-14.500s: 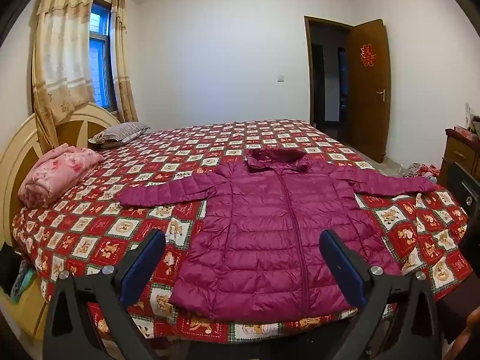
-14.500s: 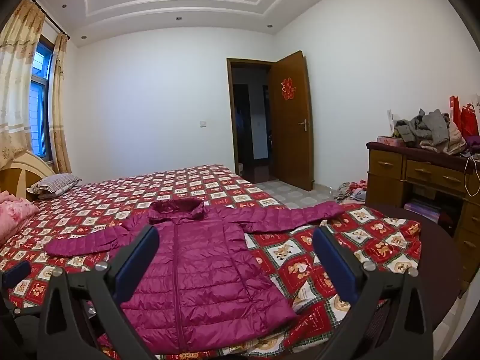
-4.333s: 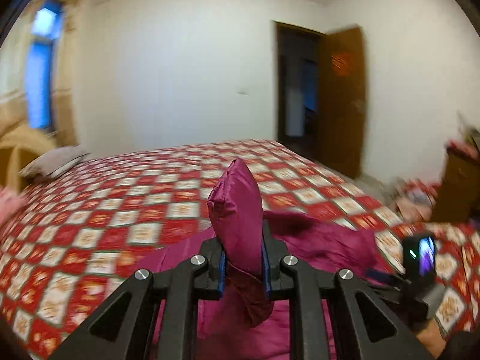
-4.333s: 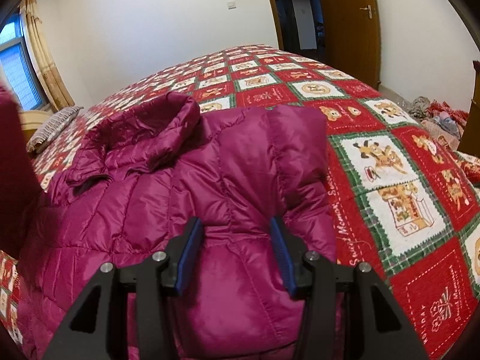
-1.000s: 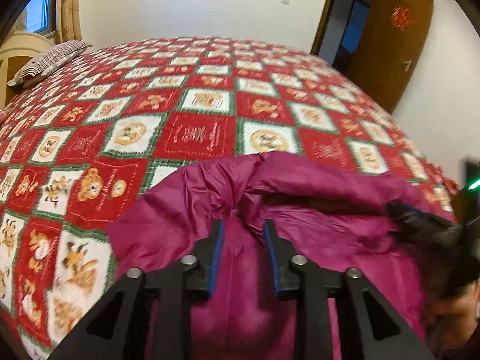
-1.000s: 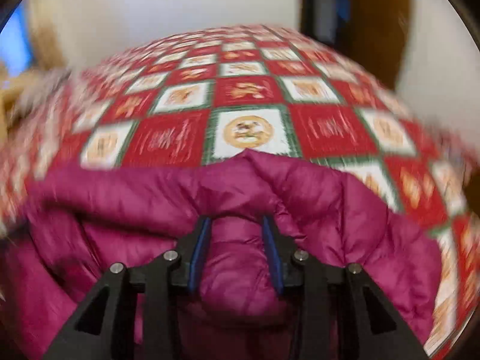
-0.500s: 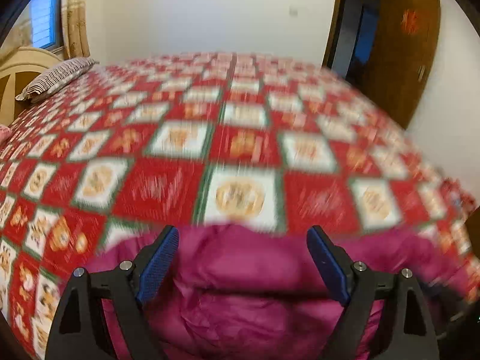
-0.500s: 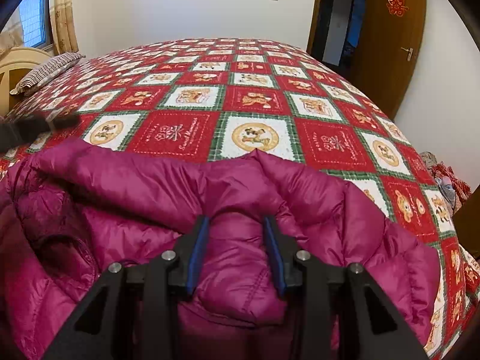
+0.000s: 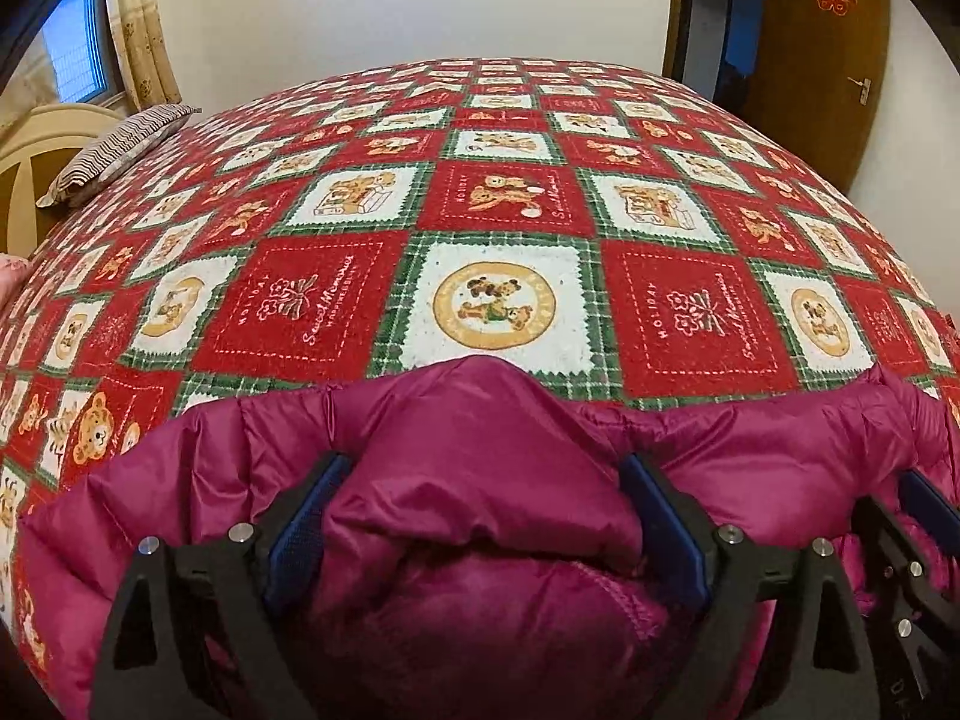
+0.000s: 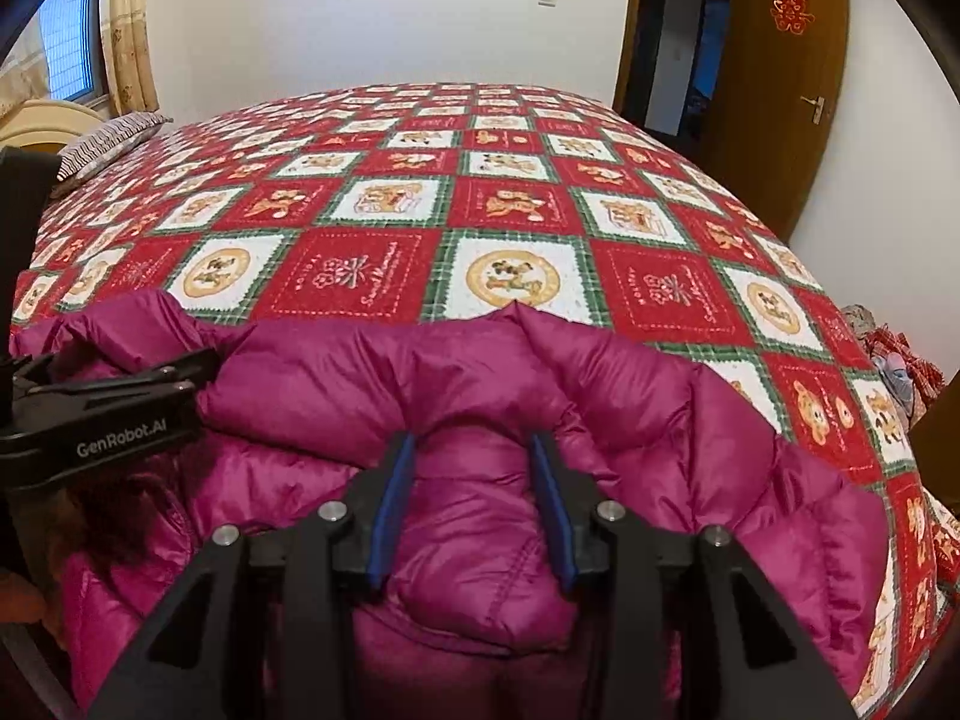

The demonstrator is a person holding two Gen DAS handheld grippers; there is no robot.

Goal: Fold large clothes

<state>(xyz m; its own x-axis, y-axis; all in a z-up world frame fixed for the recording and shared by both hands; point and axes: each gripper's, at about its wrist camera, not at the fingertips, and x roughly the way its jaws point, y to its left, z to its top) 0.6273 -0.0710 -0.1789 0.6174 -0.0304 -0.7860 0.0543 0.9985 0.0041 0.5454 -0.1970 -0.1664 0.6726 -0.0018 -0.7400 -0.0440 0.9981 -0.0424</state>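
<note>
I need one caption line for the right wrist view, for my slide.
Right gripper pinches a fold of the magenta jacket on the patchwork bedspread; left gripper beside it.

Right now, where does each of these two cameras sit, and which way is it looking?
Left wrist: on the left gripper, looking down along its opening fingers at the magenta jacket between them.
Right wrist: on the right gripper, whose pads pinch a jacket fold; the left gripper enters at left.
Shared: jacket, patchwork bedspread, striped pillow, brown door.
</note>
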